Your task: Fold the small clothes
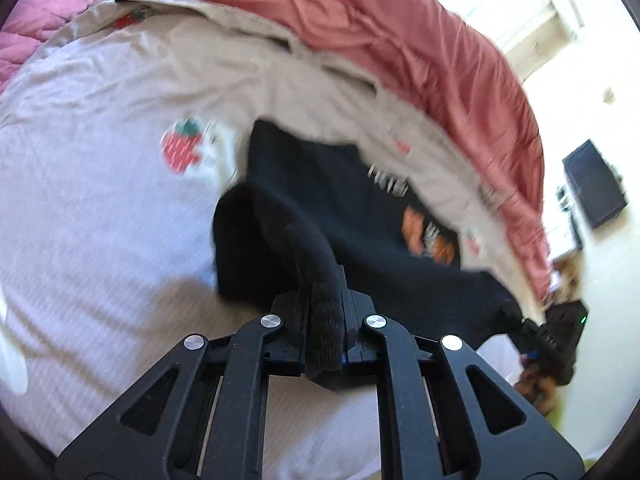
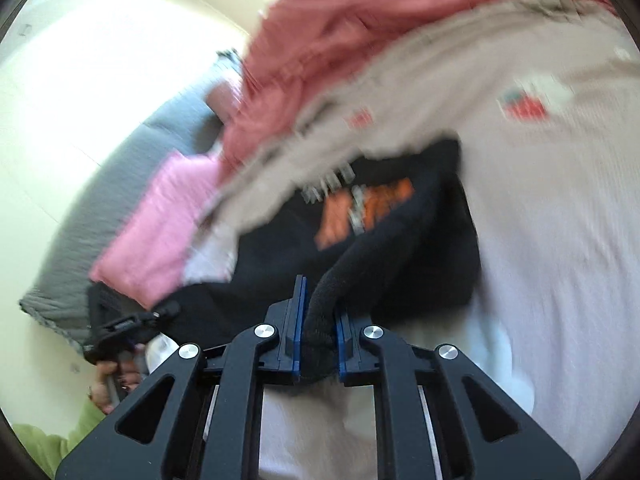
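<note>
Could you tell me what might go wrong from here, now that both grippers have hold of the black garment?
1. The left gripper and right gripper each pinch only a bunched edge of the black garment; it may slip out.
2. The garment lies against the rumpled red blanket, which could get dragged along.

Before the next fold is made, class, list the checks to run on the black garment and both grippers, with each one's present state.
1. Left gripper shut on an edge of the black garment with orange print: ok.
2. Right gripper shut on another edge: ok.
3. Garment spread flat: not ok, bunched at both grips.
4. Pale strawberry-print sheet underneath free for folding: ok.
5. Salmon quilt off the garment: ok.
6. Both grips equally deep: cannot tell.
</note>
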